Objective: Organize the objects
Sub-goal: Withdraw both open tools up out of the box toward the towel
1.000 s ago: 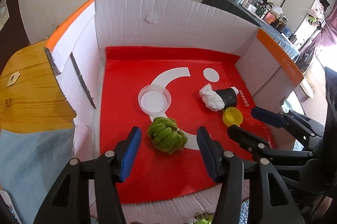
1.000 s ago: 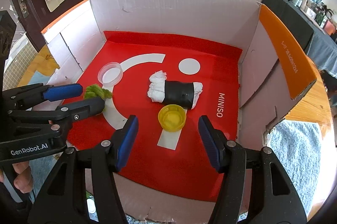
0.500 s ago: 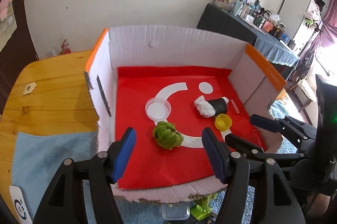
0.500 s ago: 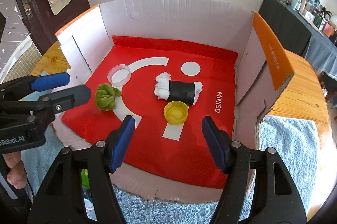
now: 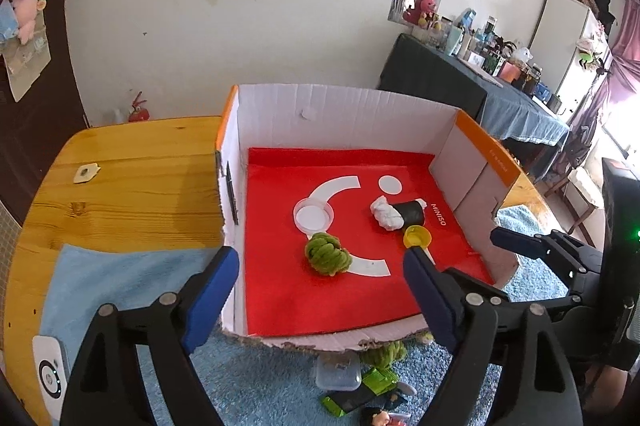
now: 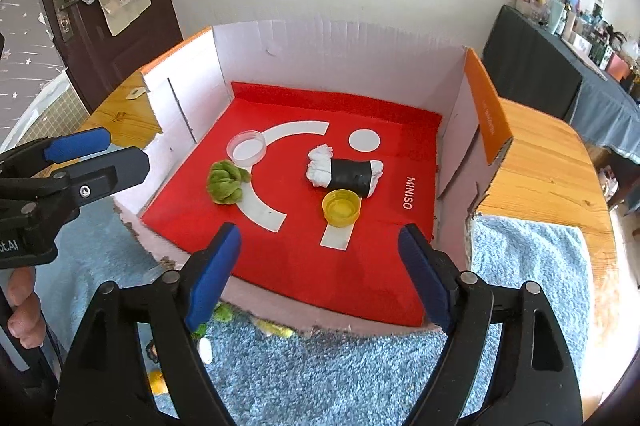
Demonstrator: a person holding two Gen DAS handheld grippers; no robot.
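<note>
Two fisheye views down into a shallow cardboard box (image 5: pixel 344 114) with white walls, orange-edged flaps and a red liner (image 5: pixel 288 298), set on a wooden table (image 5: pixel 132 186) partly covered by a blue towel (image 5: pixel 112 278).

Left gripper (image 5: pixel 320 294) at the box's near edge, blue-padded jaws opening, nothing between them. Right gripper (image 6: pixel 320 272) likewise at the near edge, jaws opening and empty.

On the liner: green knotted bundle (image 5: pixel 327 253), near the middle, touching neither gripper. Just behind it, a clear round lid (image 5: pixel 313 215). To the right, a rolled white cloth in a black band (image 6: pixel 344 174), lying on its side, with a yellow cap (image 6: pixel 341 207) touching its near side; in the left view this cap partly covered by the left gripper's right fingertip.

Below the box's torn front edge, partly hidden: a second green bundle (image 5: pixel 386 351), a clear container (image 5: pixel 338 372), green packets; details hard to make out. Fingers of a hand (image 6: pixel 22 310) cut off at the right view's left edge.
</note>
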